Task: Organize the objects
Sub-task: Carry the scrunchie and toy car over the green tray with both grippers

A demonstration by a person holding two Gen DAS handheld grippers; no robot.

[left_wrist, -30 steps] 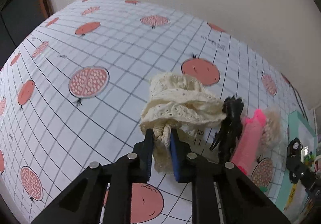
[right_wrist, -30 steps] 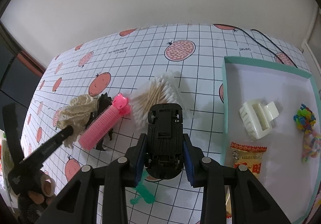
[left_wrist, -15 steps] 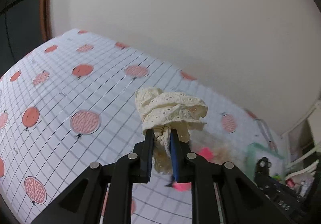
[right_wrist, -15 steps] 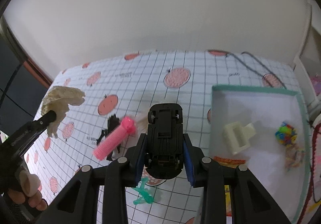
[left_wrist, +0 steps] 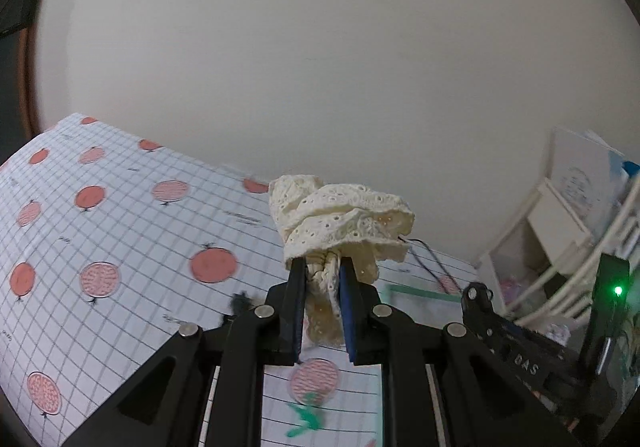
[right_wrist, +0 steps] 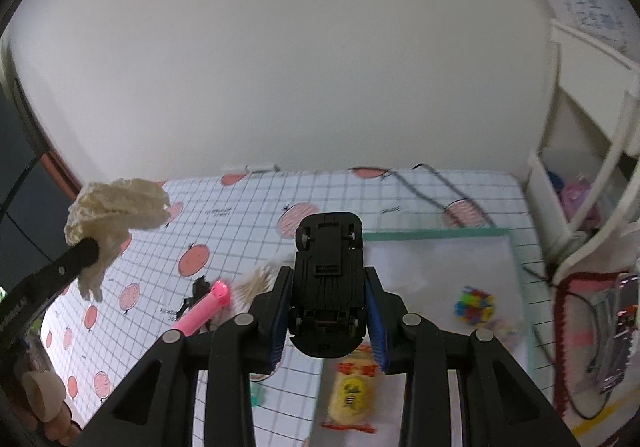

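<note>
My left gripper (left_wrist: pixel 322 271) is shut on a cream lace scrunchie (left_wrist: pixel 340 215) and holds it well above the fruit-print tablecloth (left_wrist: pixel 120 231). The right wrist view shows the same scrunchie (right_wrist: pixel 116 207) hanging at the far left. My right gripper (right_wrist: pixel 329 273) is shut on a black toy car (right_wrist: pixel 328 247), underside towards the camera, in the air over the left edge of a teal-rimmed white tray (right_wrist: pixel 440 235). On the cloth lie a pink hair roller (right_wrist: pixel 202 313), a black clip (right_wrist: pixel 196 291) and a heap of cotton swabs (right_wrist: pixel 256 281).
Inside the tray are a bundle of coloured bands (right_wrist: pixel 474 305) and a yellow snack packet (right_wrist: pixel 352 391). A black cable (right_wrist: pixel 424 191) runs across the back of the table. A white shelf unit (right_wrist: pixel 580 207) stands at the right. A green piece (left_wrist: pixel 306 419) lies near the front.
Both grippers have risen off the table with their loads and tilted up towards the wall. The scrunchie has left the cloth; the car has moved right, towards the tray.
</note>
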